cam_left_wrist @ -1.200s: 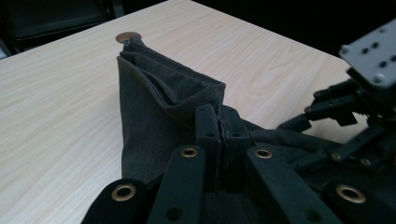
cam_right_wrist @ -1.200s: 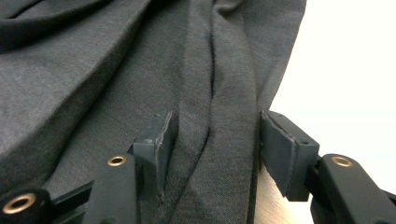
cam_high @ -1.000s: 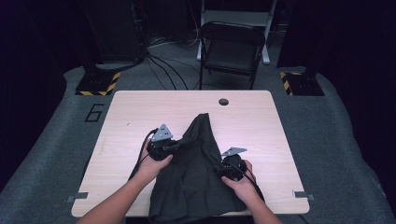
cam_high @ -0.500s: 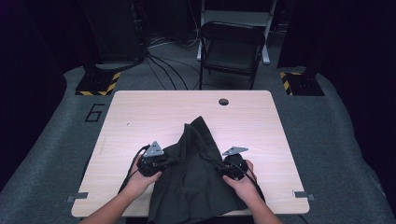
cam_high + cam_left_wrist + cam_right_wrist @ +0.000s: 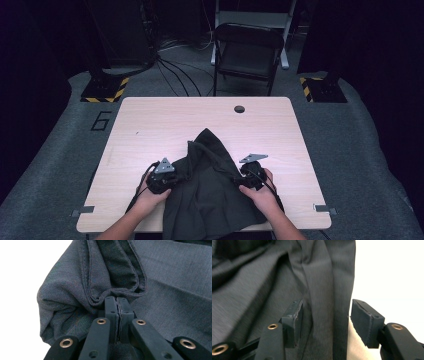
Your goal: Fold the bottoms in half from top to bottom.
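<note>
A dark grey garment (image 5: pixel 210 195) lies bunched on the near half of the wooden table (image 5: pixel 165 120) and hangs over its near edge. My left gripper (image 5: pixel 174 176) sits low at the garment's left side. In the left gripper view the left gripper (image 5: pixel 116 300) is shut on stitched hem folds of the garment (image 5: pixel 162 277). My right gripper (image 5: pixel 240 178) is at the garment's right edge. Its jaws have just been opening. In the right gripper view the right gripper (image 5: pixel 325 315) stands open, with a vertical fold of the garment (image 5: pixel 249 290) loose between the pads (image 5: pixel 367 320).
A small round hole (image 5: pixel 239 108) is in the table near its far edge. A black folding chair (image 5: pixel 247 55) stands behind the table, with cables on the floor. Bare tabletop lies to the left, right and far side of the garment.
My left gripper has come down and toward the near edge with the cloth in it, lowering the garment's raised peak. The right hand has stayed in place.
</note>
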`<state>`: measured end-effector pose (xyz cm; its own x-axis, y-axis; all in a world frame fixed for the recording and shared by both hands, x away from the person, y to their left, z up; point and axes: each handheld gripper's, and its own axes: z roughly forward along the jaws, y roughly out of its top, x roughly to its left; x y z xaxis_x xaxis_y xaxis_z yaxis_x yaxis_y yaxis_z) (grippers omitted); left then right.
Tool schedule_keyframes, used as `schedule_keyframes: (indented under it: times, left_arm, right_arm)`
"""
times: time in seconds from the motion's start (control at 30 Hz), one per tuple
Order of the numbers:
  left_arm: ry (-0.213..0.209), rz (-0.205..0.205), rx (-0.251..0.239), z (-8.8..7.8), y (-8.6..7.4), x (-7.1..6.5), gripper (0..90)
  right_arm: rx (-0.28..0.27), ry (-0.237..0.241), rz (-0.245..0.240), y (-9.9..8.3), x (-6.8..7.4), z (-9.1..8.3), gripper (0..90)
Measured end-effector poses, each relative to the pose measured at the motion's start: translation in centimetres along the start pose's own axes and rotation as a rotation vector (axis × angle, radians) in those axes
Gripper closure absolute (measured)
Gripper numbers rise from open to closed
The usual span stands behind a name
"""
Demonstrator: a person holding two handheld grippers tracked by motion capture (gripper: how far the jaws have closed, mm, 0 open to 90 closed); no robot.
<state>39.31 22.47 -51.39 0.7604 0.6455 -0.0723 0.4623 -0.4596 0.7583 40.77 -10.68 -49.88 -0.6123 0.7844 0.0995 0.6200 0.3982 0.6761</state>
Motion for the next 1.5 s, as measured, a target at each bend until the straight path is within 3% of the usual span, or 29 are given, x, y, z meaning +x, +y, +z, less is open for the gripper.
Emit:
schedule_keyframes:
  times: [0.17,0.27,0.3,0.37,0.57,0.63,0.77,0.97,1.2,1.23,1.4,1.5]
  left_arm:
    - [-0.010,0.000,0.003,-0.1,-0.2,0.1,88.5]
    - [-0.010,-0.003,-0.002,-0.1,-0.2,0.1,88.4]
    - [0.003,-0.003,-0.020,0.0,-0.3,-0.1,88.4]
    - [0.001,0.005,-0.009,-0.1,-0.3,0.0,88.4]
    - [-0.006,-0.012,-0.024,0.0,-0.5,0.0,88.3]
    - [-0.009,-0.016,-0.024,0.0,-0.5,0.1,88.3]
    - [-0.007,-0.015,-0.026,0.0,-0.5,0.1,88.4]
    - [-0.007,-0.017,-0.030,0.0,-0.5,0.1,88.3]
    - [-0.008,-0.015,-0.030,0.0,-0.5,0.2,88.3]
    - [-0.008,-0.018,-0.030,0.0,-0.6,0.2,88.3]
    - [-0.012,-0.021,-0.035,0.0,-0.6,0.2,88.3]
    - [-0.014,-0.021,-0.038,0.0,-0.6,0.2,88.3]
  right_arm:
    - [-0.050,0.021,-0.011,1.7,0.1,-0.7,41.1]
    - [-0.047,0.040,-0.018,3.2,0.4,-0.3,41.1]
    - [-0.050,0.044,-0.042,3.7,0.5,0.0,41.1]
    - [-0.056,0.061,-0.042,4.7,0.9,0.4,40.8]
    - [-0.076,0.034,-0.126,8.1,2.1,1.6,32.1]
    - [-0.100,0.034,-0.127,9.1,2.1,1.9,30.8]
    - [-0.100,0.060,-0.116,10.8,1.7,2.1,26.7]
    - [-0.076,0.108,-0.103,12.7,1.5,2.6,20.4]
    - [-0.066,0.129,-0.176,14.6,2.0,3.3,16.9]
    - [-0.075,0.133,-0.159,14.6,2.1,3.4,15.8]
    - [-0.054,0.159,-0.183,15.5,1.7,3.9,9.5]
    - [-0.058,0.181,-0.171,15.9,1.5,4.3,7.2]
